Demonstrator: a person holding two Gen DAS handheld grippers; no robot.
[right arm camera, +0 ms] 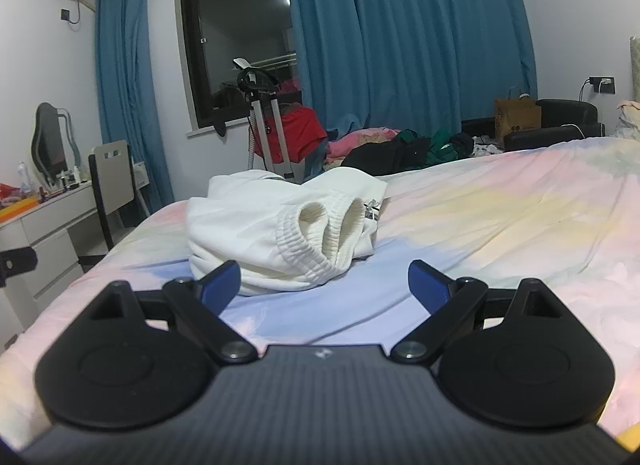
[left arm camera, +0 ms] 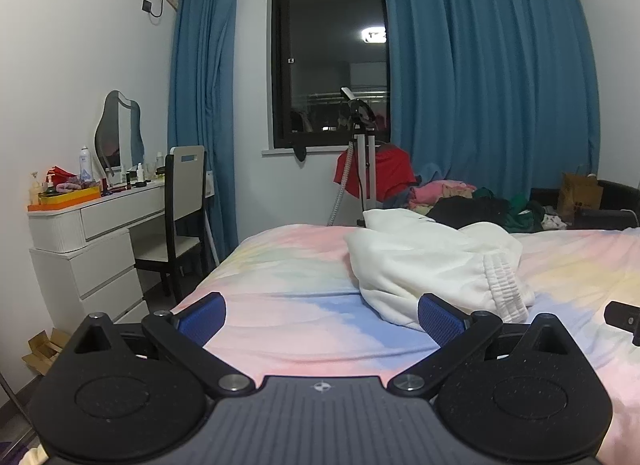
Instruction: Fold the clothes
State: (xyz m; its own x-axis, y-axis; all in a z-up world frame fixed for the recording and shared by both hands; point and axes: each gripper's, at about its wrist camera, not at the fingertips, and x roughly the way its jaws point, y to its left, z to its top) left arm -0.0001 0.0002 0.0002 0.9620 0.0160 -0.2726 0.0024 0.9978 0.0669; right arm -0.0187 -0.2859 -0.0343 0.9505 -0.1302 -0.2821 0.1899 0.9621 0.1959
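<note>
While both grippers hang low over the bed (left arm camera: 288, 265), neither has hold of anything. The left gripper (left arm camera: 322, 319) has its blue-padded fingers spread wide and empty, its right pad just in front of the white garment (left arm camera: 432, 265). The right gripper (right arm camera: 324, 285) is likewise wide open and empty, its left pad overlapping the garment's near edge in view. The white garment (right arm camera: 280, 225) lies bunched on the pastel sheet, its ribbed elastic waistband (right arm camera: 308, 249) toward the right gripper. A pile of clothes (right arm camera: 400, 149) sits beyond the bed by the blue curtains (left arm camera: 492, 77).
</note>
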